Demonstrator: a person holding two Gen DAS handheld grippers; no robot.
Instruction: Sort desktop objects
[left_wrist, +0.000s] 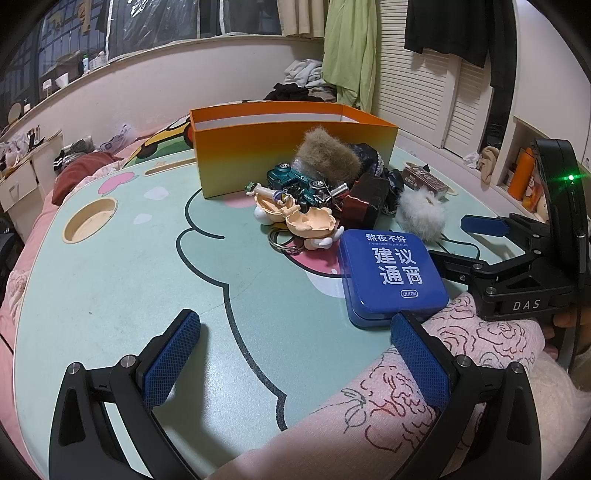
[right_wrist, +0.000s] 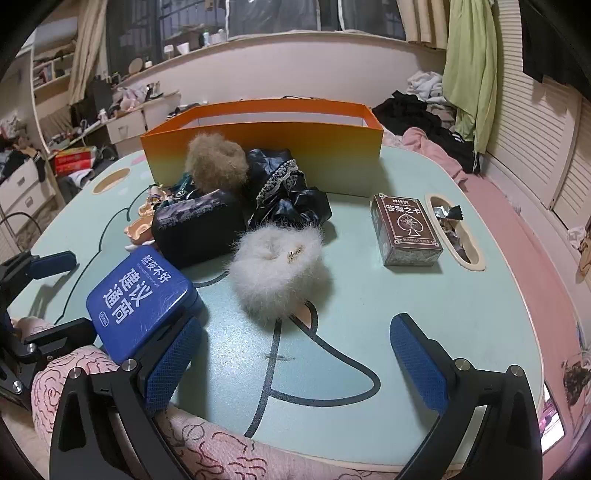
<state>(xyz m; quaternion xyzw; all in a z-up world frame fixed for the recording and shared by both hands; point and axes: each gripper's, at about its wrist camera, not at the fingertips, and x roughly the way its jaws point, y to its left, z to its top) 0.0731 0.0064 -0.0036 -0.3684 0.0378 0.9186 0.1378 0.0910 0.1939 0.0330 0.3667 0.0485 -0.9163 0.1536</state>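
Left wrist view: left gripper (left_wrist: 295, 354) wide, nothing between the pads, hovering over bare table (left_wrist: 129, 277).
Right wrist view: right gripper (right_wrist: 295, 354) spread wide, empty; left pad just beside the tin's near corner, whether touching cannot be told.
Tin (right_wrist: 142, 299): blue, flat, lid up, lying on the table at the near edge, left of the right gripper's gap, not inside it.
Tin's long axis: running from near-left to far-right in the right wrist view, skewed to the gripper's line.
Nearer hand: right, judged by the pad beside the tin; in the left wrist view the tin (left_wrist: 391, 275) sits ahead and to the right of that gripper.
Box (right_wrist: 258, 147): orange, open-topped, upright at the far side, beyond the pile; likely target for sorting.
White puff (right_wrist: 280, 266): straight ahead of the right gripper, near the tin but apart from it.
Cards (right_wrist: 404, 229): brown pack, alone on the right, well apart from the pile.
Pile: brown puff (right_wrist: 216, 160), black pouch (right_wrist: 199, 225), dark lace cloth (right_wrist: 284, 192), toy car (left_wrist: 295, 181), peach figure (left_wrist: 295, 218), all heaped against the box front.
Hidden: box interior, underside of pile, keyring mostly covered by the figure.
Cut off: both gripper bodies at the bottom edge; patterned sleeve (right_wrist: 74, 380) crossing the near corner.
Next move, judged: shift left to straddle the tin, or go ahead for the white puff.
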